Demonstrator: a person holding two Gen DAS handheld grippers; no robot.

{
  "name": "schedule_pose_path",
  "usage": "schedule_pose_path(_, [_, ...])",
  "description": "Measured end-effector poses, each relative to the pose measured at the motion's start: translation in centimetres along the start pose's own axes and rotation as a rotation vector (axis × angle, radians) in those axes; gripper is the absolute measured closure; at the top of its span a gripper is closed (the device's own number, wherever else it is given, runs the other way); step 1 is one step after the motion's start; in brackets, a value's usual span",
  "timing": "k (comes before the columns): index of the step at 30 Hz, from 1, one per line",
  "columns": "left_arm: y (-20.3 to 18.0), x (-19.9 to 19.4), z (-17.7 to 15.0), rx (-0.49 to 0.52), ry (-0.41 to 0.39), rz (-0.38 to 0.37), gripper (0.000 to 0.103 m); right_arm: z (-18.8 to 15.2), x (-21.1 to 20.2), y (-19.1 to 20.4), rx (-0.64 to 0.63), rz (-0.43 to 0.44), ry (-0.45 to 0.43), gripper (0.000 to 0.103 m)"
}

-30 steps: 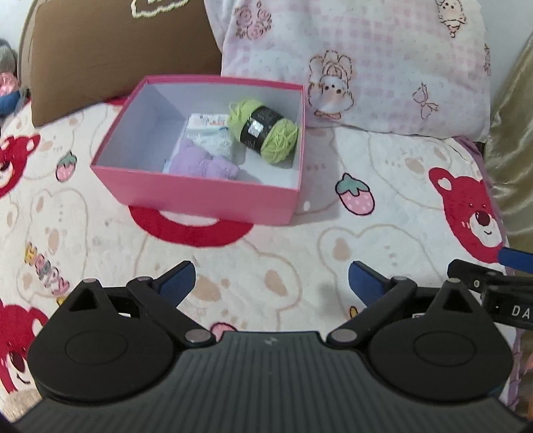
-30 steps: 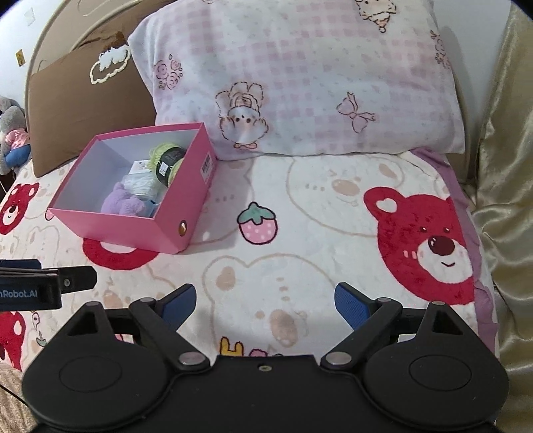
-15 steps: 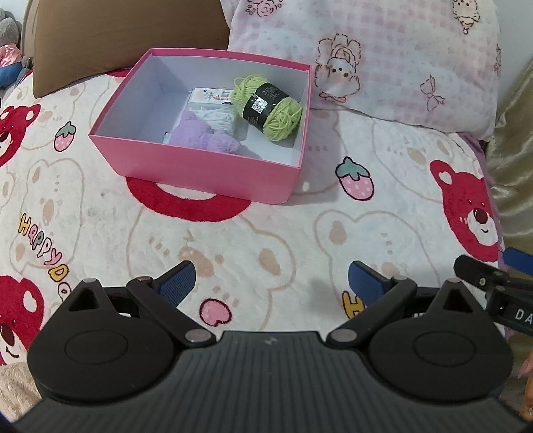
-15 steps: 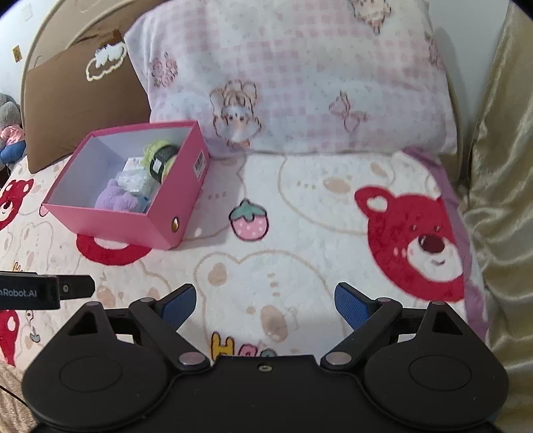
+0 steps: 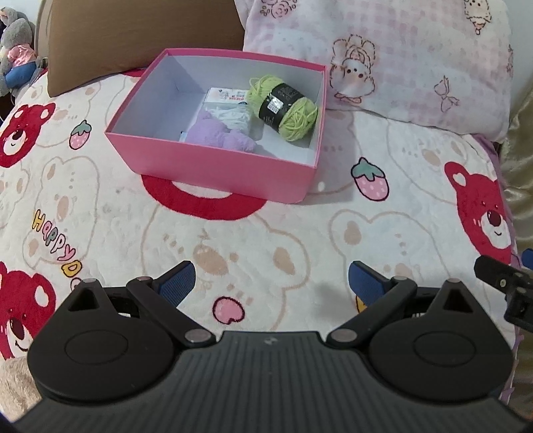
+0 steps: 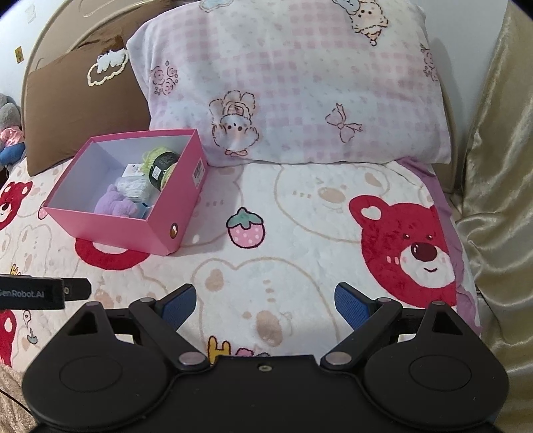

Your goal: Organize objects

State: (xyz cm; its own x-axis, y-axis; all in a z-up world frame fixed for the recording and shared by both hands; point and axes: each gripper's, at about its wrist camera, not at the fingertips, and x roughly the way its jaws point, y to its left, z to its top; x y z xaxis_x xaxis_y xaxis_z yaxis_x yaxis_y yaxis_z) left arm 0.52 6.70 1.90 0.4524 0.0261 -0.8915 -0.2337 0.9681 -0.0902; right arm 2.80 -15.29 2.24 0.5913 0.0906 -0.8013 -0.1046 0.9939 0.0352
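A bed fills both views, spread with a cream fleece blanket printed with red bears, strawberries and pale bear outlines. At its head a pink checked pillow leans beside a brown cushion bearing a cloud patch, both against a curved beige headboard. A white wall rises behind. Gold satin fabric drapes along the right edge. A grey plush toy sits at far left.

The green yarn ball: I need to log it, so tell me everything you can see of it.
The green yarn ball is a lime skein, soft-looking, wrapped by a black paper band with a small label. It lies on its side in the far right corner of the open pink box, against the right wall, beside a white packet and a purple plush. Neither gripper touches it.
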Motion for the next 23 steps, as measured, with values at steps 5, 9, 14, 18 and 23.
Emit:
schedule_pose_path(5, [-0.3, 0.1, -0.2, 0.006, 0.010, -0.020, 0.003, 0.0, 0.0, 0.0, 0.002, -0.007, 0.007, 0.010])
schedule_pose_path(9, [-0.9, 0.1, -0.5, 0.011, 0.010, -0.015, 0.003, 0.0, -0.1, -0.2, 0.006, -0.001, -0.001, 0.010])
schedule_pose_path(14, [-1.8, 0.0, -0.9, 0.034, 0.011, -0.020, 0.003, -0.1, -0.2, -0.3, 0.008, 0.001, -0.003, 0.010])
schedule_pose_path(18, [-1.9, 0.0, -1.0, 0.034, 0.012, -0.026, 0.003, 0.0, -0.1, -0.4, 0.012, 0.006, 0.002, 0.010])
schedule_pose_path(23, [-1.9, 0.0, -1.1, 0.028, 0.010, -0.025, 0.003, -0.2, -0.4, -0.3, 0.000, 0.023, -0.012, 0.010])
